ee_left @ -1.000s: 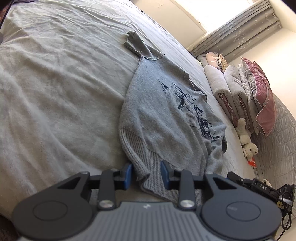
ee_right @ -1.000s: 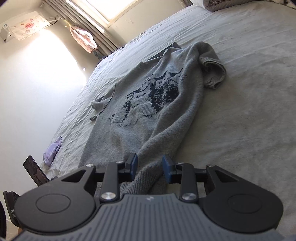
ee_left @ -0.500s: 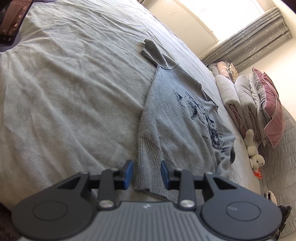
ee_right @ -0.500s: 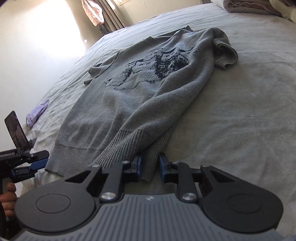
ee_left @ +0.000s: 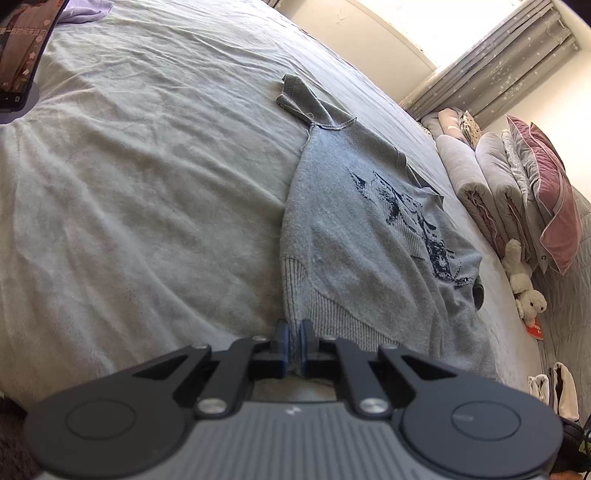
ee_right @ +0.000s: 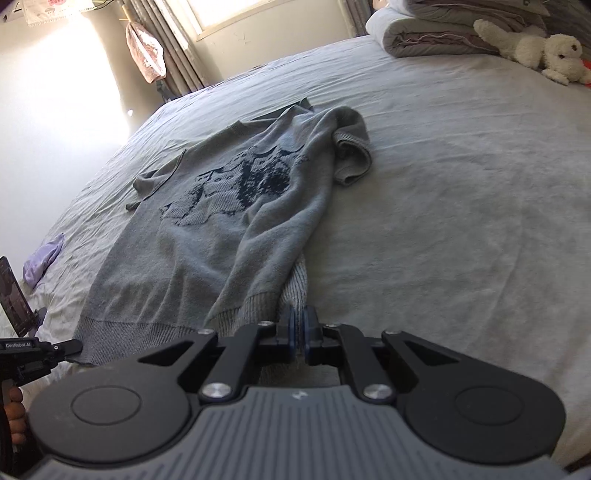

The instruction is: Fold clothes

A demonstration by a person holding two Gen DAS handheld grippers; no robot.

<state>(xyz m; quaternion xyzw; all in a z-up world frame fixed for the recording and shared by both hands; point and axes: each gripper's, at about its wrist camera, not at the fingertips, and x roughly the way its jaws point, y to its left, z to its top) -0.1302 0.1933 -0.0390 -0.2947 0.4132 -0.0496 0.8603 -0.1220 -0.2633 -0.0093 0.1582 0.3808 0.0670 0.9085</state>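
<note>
A grey knitted sweater with a dark blue picture on its front (ee_left: 369,236) lies spread out on a big bed with a pale grey sheet (ee_left: 147,184). Its ribbed bottom edge is nearest to both cameras.

The left gripper (ee_left: 293,345) is squeezed tight on one bottom corner of the sweater. A bit of the ribbed edge sits pinched between its blue pads (ee_left: 282,343). The right gripper (ee_right: 299,332) is squeezed tight on the other bottom corner, and the knit bunches up into a fold just past its tips. In the right view the left gripper (ee_right: 68,347) pokes in at the sweater's far bottom corner, and part of a hand (ee_right: 14,406) holds it.

One short sleeve (ee_left: 295,96) lies flat and points away across the sheet. The other sleeve (ee_right: 351,155) is curled up in a loose loop.

A white fluffy toy dog (ee_right: 546,51) rests beside folded grey blankets (ee_right: 424,33) at the far end of the bed. A small purple cloth (ee_right: 40,258) lies on the sheet near a dark phone standing on its edge (ee_right: 14,295)
</note>
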